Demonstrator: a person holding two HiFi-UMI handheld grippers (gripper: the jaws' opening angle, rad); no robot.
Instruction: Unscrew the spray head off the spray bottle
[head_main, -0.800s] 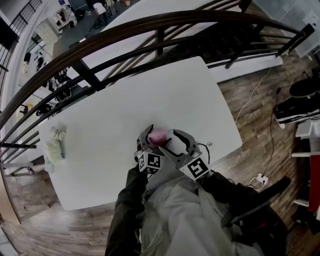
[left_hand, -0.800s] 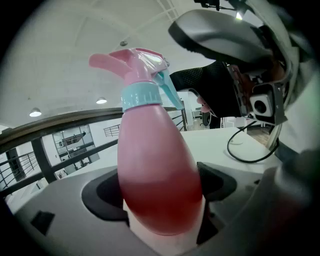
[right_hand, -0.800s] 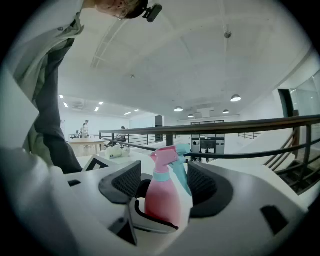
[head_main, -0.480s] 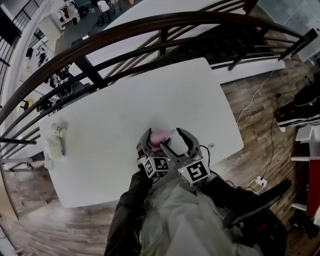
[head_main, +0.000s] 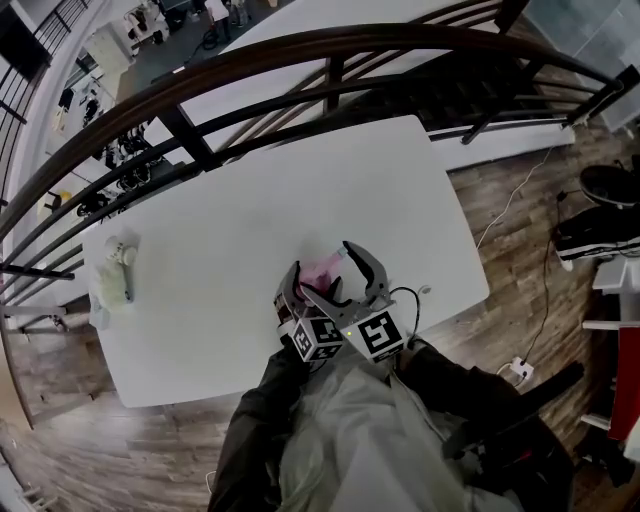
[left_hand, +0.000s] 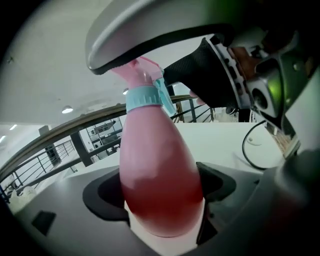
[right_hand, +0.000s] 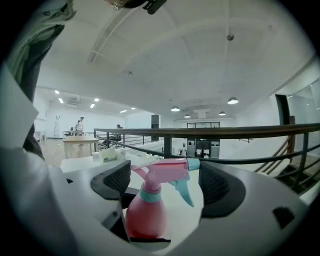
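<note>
On the table (head_main: 250, 220) my bottle (left_hand: 159, 160) stands near the front edge, belly seemingly clamped in the left gripper (left_hand: 161, 194); the right gripper (right_hand: 166, 185) has swung in (jaws wide, touching nothing) astride the head (right_hand: 167, 172), ready to grip and twist

Smooth, prob. plastic spray bottle (left_hand: 160, 180)

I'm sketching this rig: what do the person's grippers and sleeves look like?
Both the left gripper and right gripper have curved grey jaws with black pads and a black-and-white marker cube. The left sleeve is dark, the jacket pale grey.
</note>
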